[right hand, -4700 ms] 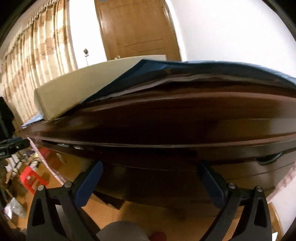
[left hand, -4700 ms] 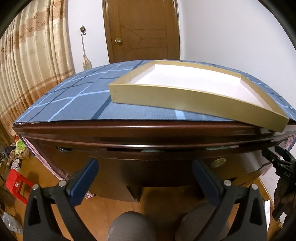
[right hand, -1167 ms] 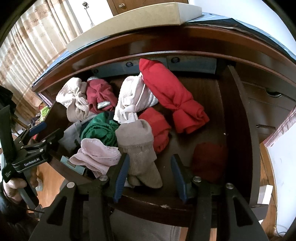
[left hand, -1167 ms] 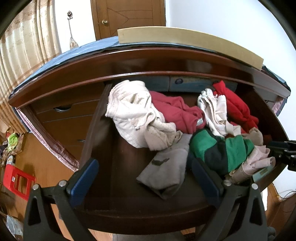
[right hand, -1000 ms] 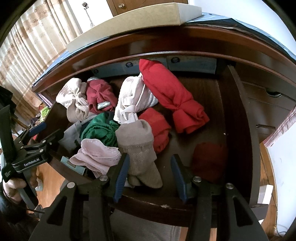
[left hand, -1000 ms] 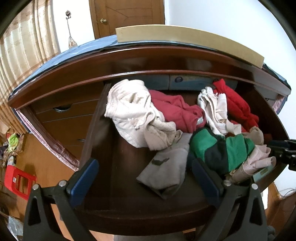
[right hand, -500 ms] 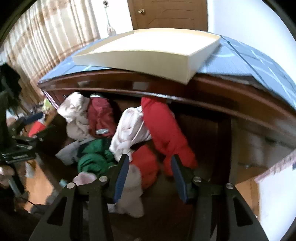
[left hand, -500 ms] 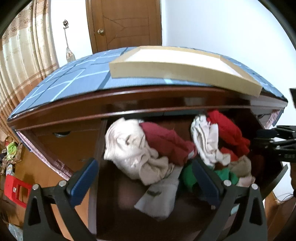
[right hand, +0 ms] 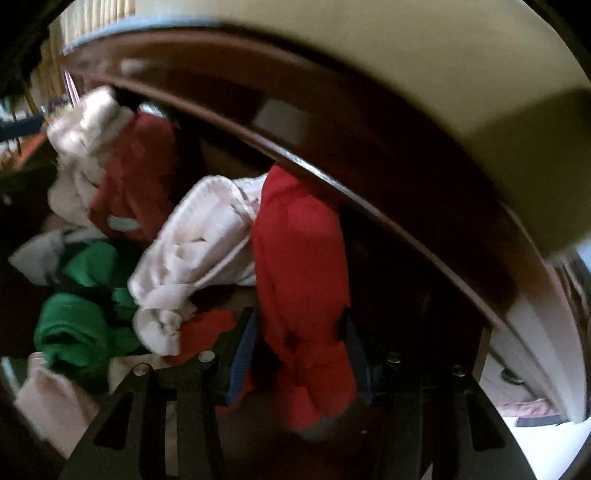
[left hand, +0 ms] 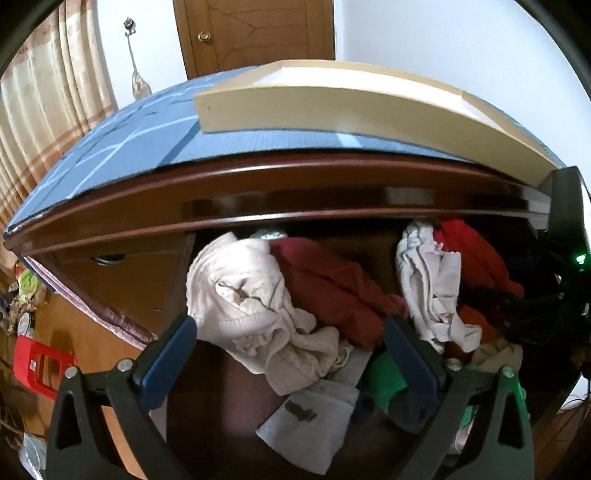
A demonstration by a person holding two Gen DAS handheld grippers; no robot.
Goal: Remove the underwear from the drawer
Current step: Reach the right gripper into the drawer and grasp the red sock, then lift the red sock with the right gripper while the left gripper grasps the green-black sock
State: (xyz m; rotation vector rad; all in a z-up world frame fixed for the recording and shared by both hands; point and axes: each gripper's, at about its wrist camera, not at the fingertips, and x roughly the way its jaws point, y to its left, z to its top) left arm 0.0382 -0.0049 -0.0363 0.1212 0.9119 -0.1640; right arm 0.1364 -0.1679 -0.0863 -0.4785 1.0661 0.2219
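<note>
The open drawer [left hand: 177, 295] holds a heap of underwear. In the left wrist view a cream piece [left hand: 251, 306] lies at the left, a dark red one [left hand: 332, 291] beside it, then a white one [left hand: 428, 288] and a bright red roll [left hand: 472, 254]. My left gripper [left hand: 288, 354] hangs open above the cream and grey pieces, holding nothing. The right wrist view is blurred. There my right gripper [right hand: 299, 354] is partly open and straddles the bright red roll [right hand: 303, 258], which fills the gap between its fingers. A white piece [right hand: 199, 236] lies just left of it.
A shallow beige tray [left hand: 332, 107] sits on the blue checked cloth [left hand: 129, 136] on the desk top, which overhangs the back of the drawer. Green [right hand: 77, 325] and grey [left hand: 314, 417] garments lie near the drawer front. Behind stand a door [left hand: 255, 33] and curtains [left hand: 48, 110].
The left gripper has drawn back and risen, so more of the desk top and tray shows. The right gripper has rolled and gone forward into the drawer, and now straddles the red roll.
</note>
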